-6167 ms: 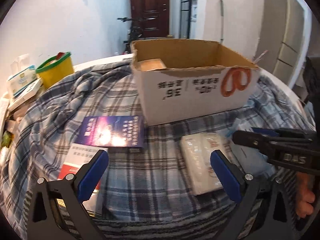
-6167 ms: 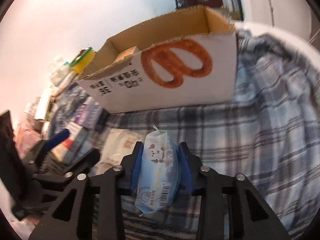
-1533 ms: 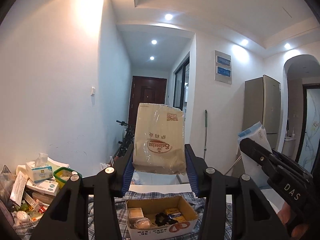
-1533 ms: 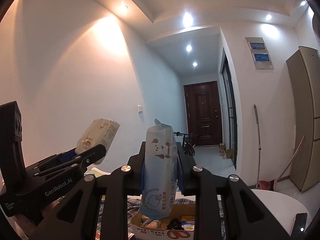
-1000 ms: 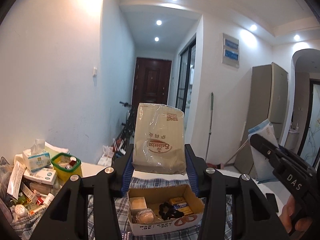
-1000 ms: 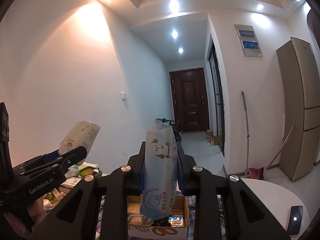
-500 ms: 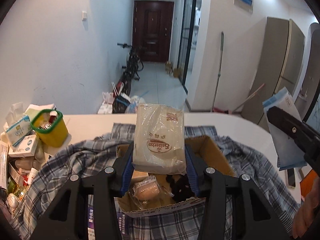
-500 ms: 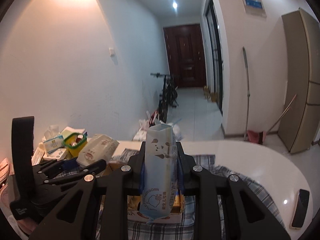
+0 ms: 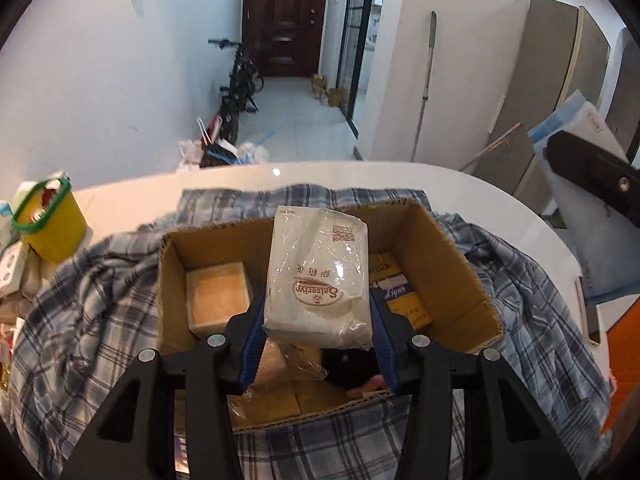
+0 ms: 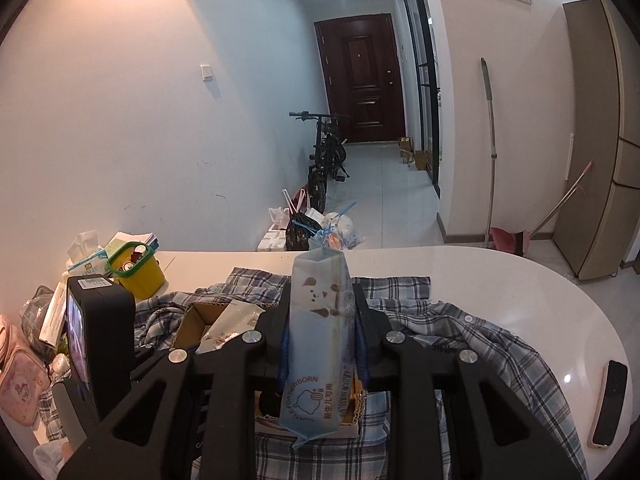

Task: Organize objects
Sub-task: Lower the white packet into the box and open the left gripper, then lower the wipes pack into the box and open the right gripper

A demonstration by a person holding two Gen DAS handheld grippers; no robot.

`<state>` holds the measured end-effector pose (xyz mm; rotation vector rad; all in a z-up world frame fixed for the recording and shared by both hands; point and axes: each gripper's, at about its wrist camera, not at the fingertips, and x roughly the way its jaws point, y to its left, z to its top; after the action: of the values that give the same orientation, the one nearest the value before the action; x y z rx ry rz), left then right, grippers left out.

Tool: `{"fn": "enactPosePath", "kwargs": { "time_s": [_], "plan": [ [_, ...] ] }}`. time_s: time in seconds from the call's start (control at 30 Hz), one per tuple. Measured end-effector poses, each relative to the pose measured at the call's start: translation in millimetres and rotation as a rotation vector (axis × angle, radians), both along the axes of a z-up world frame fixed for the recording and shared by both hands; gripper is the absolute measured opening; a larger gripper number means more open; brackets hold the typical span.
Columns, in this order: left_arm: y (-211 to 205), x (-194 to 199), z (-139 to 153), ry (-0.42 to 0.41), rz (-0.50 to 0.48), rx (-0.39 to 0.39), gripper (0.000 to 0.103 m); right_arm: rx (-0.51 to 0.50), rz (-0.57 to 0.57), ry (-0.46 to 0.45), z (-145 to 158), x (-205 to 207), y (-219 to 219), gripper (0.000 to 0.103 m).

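My left gripper (image 9: 316, 344), clamped on the tissue pack (image 9: 318, 280), hung directly above the open cardboard box (image 9: 448, 276), pack's long axis pointing away, while my right gripper (image 10: 322, 344), clamping the wipes pouch (image 10: 320, 344), stood farther back.

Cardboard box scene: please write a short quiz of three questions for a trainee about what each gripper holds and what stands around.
1. True or false: the left gripper holds a white plastic-wrapped tissue pack above the open brown cardboard box.
2. The right gripper holds: A) a phone B) a pale blue wet-wipes pack C) nothing.
3. What colour is the rim of the yellow plastic tub?

Key: 1 true; 2 B; 3 green.
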<state>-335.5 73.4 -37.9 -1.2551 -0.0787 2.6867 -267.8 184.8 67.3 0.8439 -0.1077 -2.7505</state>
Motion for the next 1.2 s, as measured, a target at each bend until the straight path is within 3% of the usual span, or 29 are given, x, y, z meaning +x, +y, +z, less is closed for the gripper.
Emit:
{"fn": "enactPosePath", "kwargs": {
  "time_s": [0.1,0.17,0.23,0.3,0.43,0.63,0.83,1.2],
  "plan": [
    [-4,-1,0,-0.016,-0.012,0.050,0.050,0.011,0.003,-0.021,-6,-4,-4,0.024],
    [-2,1,2,0.008,-0.004,0.025,0.057,0.003,0.008,-0.031,-8,-5,-4,0.024],
    [-2,1,2,0.024,0.014,-0.001,0.076,-0.005,0.011,-0.033,-8,-5,-3,0.024],
    [-5,-1,2,0.022,0.030,0.004,0.082,-0.007,0.005,-0.024,-7,-4,-1,0.024],
    [-15,-2,9,0.010,0.062,0.030,0.082,-0.009,-0.001,-0.005,-3,-2,1,0.024],
    [-35,8,34,0.101,0.140,0.063,0.087,0.005,0.011,-0.021,-9,-7,-6,0.024],
    [-37,14,44,0.162,0.160,0.030,0.087,0.048,0.013,-0.085,-33,-21,-15,0.024],
    [-32,11,41,0.137,0.140,0.013,0.087,0.102,0.020,-0.202,-73,-44,-22,0.024]
  ]
}}
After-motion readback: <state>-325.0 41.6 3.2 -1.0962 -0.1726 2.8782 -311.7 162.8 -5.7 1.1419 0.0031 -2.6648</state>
